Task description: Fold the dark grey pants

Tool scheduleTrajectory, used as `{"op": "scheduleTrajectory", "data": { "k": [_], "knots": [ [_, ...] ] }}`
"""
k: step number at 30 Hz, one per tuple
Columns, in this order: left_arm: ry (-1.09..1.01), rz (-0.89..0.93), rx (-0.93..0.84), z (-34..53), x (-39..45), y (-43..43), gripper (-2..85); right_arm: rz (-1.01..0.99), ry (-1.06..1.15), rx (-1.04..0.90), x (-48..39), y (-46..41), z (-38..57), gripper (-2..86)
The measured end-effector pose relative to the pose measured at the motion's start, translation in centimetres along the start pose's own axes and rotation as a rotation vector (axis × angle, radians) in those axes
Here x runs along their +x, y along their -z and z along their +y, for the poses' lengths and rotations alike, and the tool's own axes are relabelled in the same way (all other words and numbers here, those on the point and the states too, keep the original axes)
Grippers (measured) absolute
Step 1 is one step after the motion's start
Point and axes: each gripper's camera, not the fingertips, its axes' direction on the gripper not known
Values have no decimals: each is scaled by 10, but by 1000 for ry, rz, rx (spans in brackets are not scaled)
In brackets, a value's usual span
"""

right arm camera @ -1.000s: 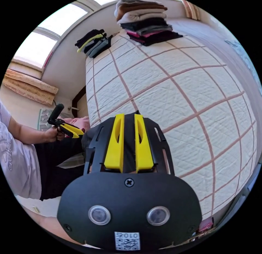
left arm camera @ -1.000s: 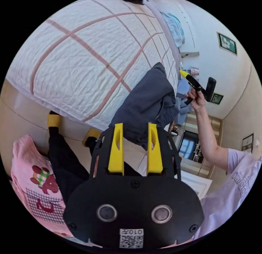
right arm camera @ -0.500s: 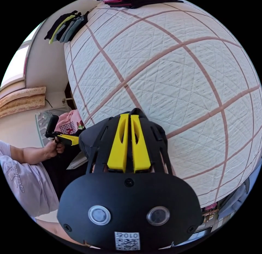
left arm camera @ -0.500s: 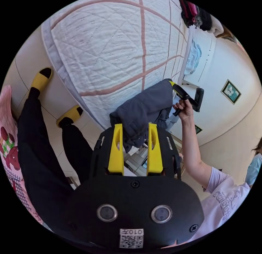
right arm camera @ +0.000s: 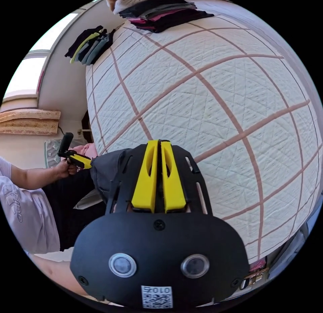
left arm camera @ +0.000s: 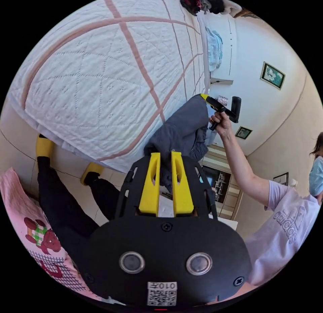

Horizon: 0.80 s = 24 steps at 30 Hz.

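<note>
Left gripper view: the left gripper (left arm camera: 165, 158) has its jaws clamped on a fold of the dark grey pants (left arm camera: 183, 129), which hang at the edge of the bed (left arm camera: 101, 77).
Same view, far end: the right gripper (left arm camera: 206, 99) touches the pants; a hand (left arm camera: 221, 122) holds it.
Right gripper view: the right gripper (right arm camera: 156, 148) has its jaws together on the pants (right arm camera: 104, 171).
Same view, side: the left gripper (right arm camera: 82, 162) touches the pants.
On the bed: two stacks of folded clothes (right arm camera: 158, 9).

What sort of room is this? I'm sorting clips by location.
Most likely a bedroom in a home: a bed with a white quilted cover crossed by pink stripes, stacks of folded clothes on it, and framed pictures on the wall.
</note>
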Motion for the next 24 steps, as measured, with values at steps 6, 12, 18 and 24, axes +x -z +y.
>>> {"op": "scheduleTrajectory", "data": {
  "k": [6,12,18,24],
  "knots": [
    [17,-19,-38,43,7,-12,89,-15,-37,120,-2,32,72,72],
    [15,49,-151,50,10,-84,103,-54,-21,-87,-25,-7,126,74],
    [-436,-351,-250,77,92,-140,113,-38,-121,59,-35,7,171,75],
    [-870,-710,-369,119,140,-236,118,-36,-102,115,-51,4,182,74]
  ]
}}
